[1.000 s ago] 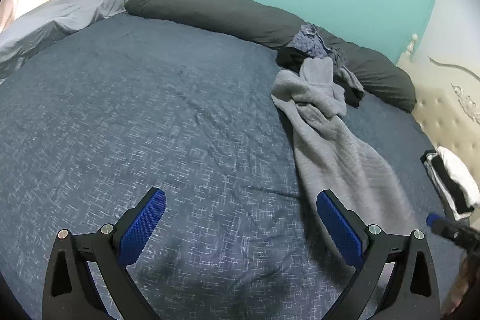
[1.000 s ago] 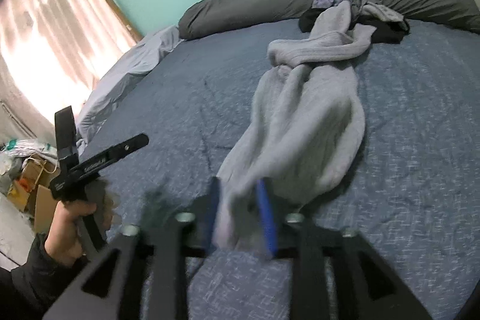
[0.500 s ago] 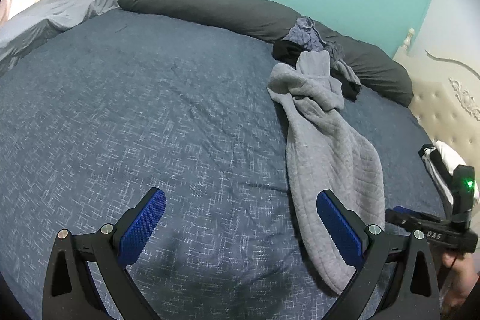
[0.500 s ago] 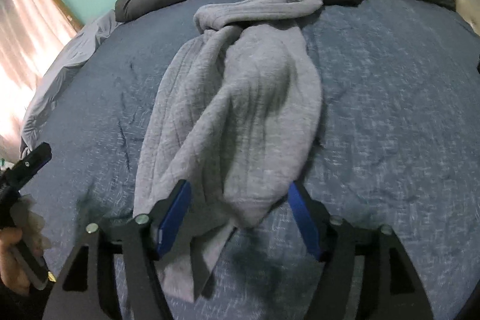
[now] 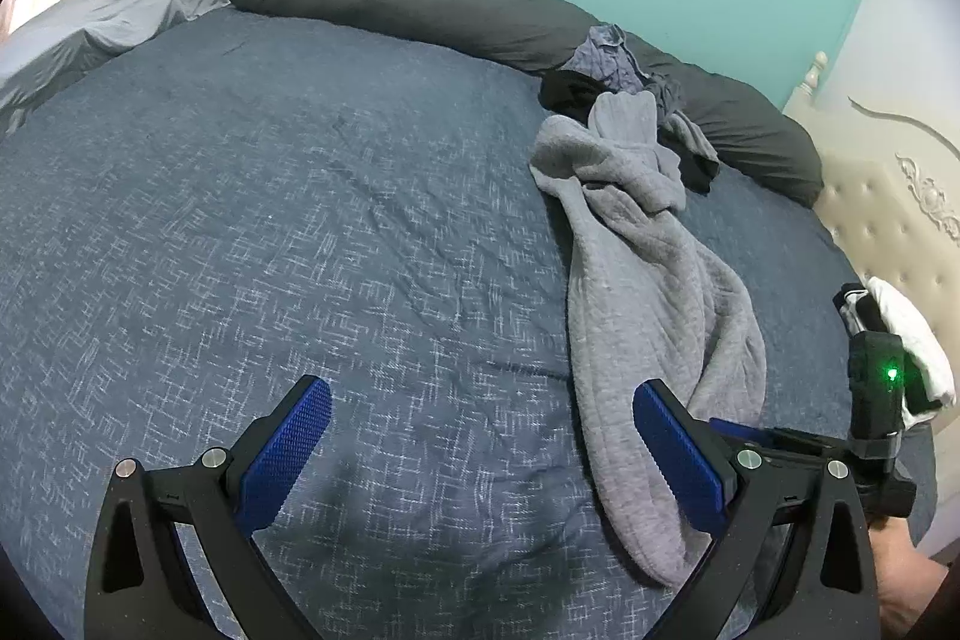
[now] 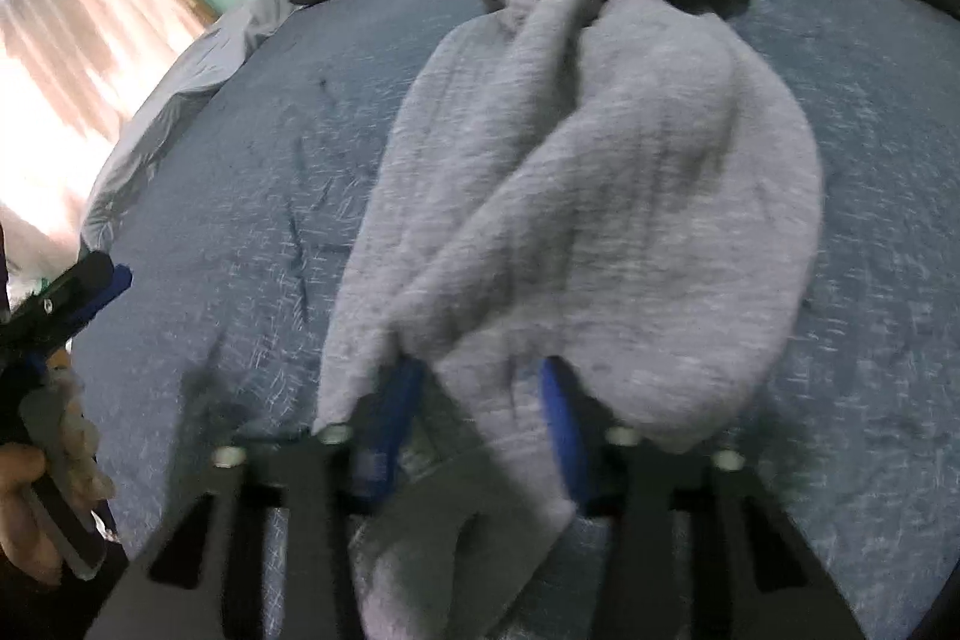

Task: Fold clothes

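Grey quilted sweatshirt [image 6: 576, 196] lies bunched lengthwise on the bed [image 5: 300, 250], unfolded. Half a second ago our right gripper [image 6: 480, 424] stood wide around its near hem; now the fingers have narrowed onto a fold of that hem, though blur hides whether they pinch tight. We judge a lift or spread is coming. Our left gripper [image 5: 480, 451] hangs wide open, empty, the sweatshirt just right of it.

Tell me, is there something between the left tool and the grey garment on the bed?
Nothing visible. The left tool is open over bare blue bedspread, and the grey garment lies just beside its right finger.
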